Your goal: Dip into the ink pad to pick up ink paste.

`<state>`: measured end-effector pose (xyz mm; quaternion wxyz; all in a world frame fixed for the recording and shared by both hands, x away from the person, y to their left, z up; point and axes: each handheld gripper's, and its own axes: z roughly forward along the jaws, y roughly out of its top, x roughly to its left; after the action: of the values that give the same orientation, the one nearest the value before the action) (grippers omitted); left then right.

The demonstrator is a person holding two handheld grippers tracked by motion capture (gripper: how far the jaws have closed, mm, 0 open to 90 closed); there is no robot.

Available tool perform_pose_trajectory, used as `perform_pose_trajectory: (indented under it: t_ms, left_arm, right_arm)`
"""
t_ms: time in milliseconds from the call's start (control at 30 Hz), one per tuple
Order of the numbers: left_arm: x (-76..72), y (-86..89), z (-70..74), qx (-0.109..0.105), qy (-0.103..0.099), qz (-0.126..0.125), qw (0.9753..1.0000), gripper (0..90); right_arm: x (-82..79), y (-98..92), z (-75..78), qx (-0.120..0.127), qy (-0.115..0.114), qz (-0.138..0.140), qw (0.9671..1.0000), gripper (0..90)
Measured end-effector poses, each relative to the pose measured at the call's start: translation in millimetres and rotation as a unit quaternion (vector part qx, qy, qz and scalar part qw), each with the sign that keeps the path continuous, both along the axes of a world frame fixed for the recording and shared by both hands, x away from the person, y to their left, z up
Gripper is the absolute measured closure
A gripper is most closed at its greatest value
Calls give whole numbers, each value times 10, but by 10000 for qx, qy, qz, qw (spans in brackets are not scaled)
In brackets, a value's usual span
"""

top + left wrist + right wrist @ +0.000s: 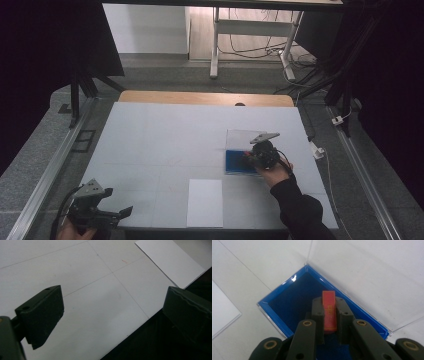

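Jaws of the right gripper (329,315) clamp a small red block (329,311) just above the blue-lined box (287,302), probably to set it inside, while the left gripper (112,315), spread empty, hovers well away from that box.

We can't read any text, brand or no. anywhere. Closest thing: small gold square-ish marks on the red strip (329,310), right gripper view, too small to tell if they're letters or just a pattern. White sheet (205,202) is blank.
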<state>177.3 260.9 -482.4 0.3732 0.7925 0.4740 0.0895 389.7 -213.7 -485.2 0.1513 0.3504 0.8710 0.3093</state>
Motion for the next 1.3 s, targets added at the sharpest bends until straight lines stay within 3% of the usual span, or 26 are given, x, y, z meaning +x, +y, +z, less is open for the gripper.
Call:
perform_pose_trajectory:
  t_ms: [133, 467, 1300]
  left_arm:
    - [1, -1, 0, -2, 0, -1, 10000, 40]
    - [-2, -2, 0, -5, -2, -11, 10000, 41]
    - [4, 18, 2, -82, 3, 9, 10000, 41]
  right_arm:
    - [-28, -4, 63, 102, -126, 40, 9999, 801]
    - [-58, -37, 137, 286, -186, 36, 9994, 800]
    - [-303, -31, 314, 638, -122, 367, 9972, 800]
